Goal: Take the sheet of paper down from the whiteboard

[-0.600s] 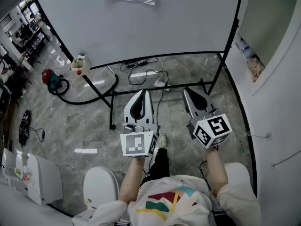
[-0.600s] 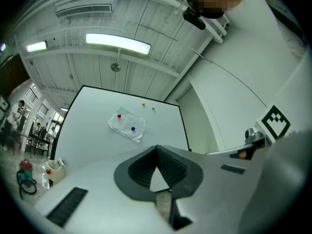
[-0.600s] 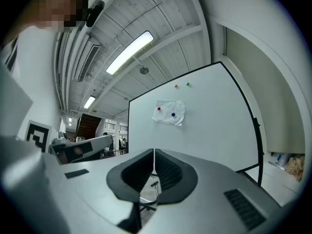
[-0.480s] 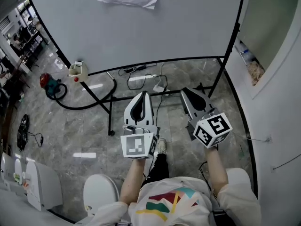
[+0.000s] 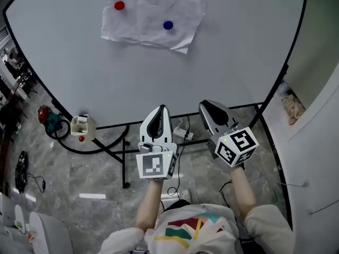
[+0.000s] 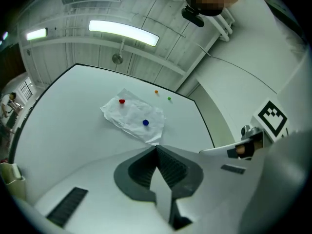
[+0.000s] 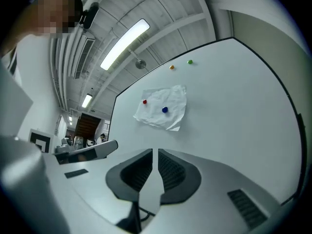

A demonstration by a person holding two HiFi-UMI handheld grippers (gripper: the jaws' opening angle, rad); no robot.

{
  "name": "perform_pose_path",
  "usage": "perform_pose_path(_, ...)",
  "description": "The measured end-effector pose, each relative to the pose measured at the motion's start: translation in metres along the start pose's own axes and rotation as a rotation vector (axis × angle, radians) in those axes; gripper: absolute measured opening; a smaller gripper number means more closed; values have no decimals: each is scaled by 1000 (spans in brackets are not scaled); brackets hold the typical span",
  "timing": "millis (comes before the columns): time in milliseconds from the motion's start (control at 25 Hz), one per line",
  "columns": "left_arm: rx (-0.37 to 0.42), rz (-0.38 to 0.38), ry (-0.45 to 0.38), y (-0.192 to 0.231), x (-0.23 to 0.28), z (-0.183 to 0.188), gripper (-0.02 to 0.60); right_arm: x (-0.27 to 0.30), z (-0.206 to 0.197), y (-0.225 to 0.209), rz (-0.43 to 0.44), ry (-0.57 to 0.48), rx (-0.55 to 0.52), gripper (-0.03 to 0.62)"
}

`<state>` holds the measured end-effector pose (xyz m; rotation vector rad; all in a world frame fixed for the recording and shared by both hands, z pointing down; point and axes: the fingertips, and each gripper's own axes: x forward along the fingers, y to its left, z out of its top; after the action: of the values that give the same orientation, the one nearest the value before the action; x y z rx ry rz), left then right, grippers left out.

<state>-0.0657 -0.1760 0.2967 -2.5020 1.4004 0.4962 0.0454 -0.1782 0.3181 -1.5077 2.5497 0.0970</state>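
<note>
A crumpled white sheet of paper (image 5: 151, 16) hangs on the whiteboard (image 5: 238, 52), pinned by a red magnet (image 5: 119, 6) and a blue magnet (image 5: 168, 25). The left gripper view shows the paper (image 6: 134, 116) well ahead of the jaws, as does the right gripper view with the paper (image 7: 162, 107). My left gripper (image 5: 159, 110) and right gripper (image 5: 209, 106) are side by side below the board's lower half, both shut and holding nothing, well short of the sheet.
The whiteboard stands on a black frame (image 5: 119, 160) over a grey marble floor. A small beige holder (image 5: 80, 126) hangs at its lower left. Orange and green magnets (image 7: 180, 65) sit on the board above the paper. A white wall (image 5: 318, 142) is close on the right.
The head view has tilted up, so the paper and both magnets now show in full. Both grippers have risen toward the board, still shut.
</note>
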Motion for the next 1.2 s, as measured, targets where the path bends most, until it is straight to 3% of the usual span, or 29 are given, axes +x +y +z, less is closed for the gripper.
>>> perform_pose_path(40,7,-9,-5,9,19,-1,44,17,5,-12,-4,-17,5,20)
perform_pose_path(200,47,-40,-12,36,80,-5,44,78,35,-51,24,-96,56,160)
perform_pose_path(400,34,-97,-82,44,132,7,51,134,70,-85,102,-137,152,166)
perform_pose_path(560,90,-114,-118,42,159,27,121,160,77,-100,127,-98,151,166)
perform_pose_path(840,247,-127,-111,33,197,61,175,173,79,-91,218,-98,136,164)
perform_pose_path(960,332,-103,-82,31,212,73,210,173,76,-91,215,-101,117,161)
perform_pose_path(1040,369,-78,-29,32,221,75,222,171,75,-96,196,-111,113,31)
perform_pose_path(1200,403,-28,57,34,235,73,222,173,74,-96,202,-111,105,14)
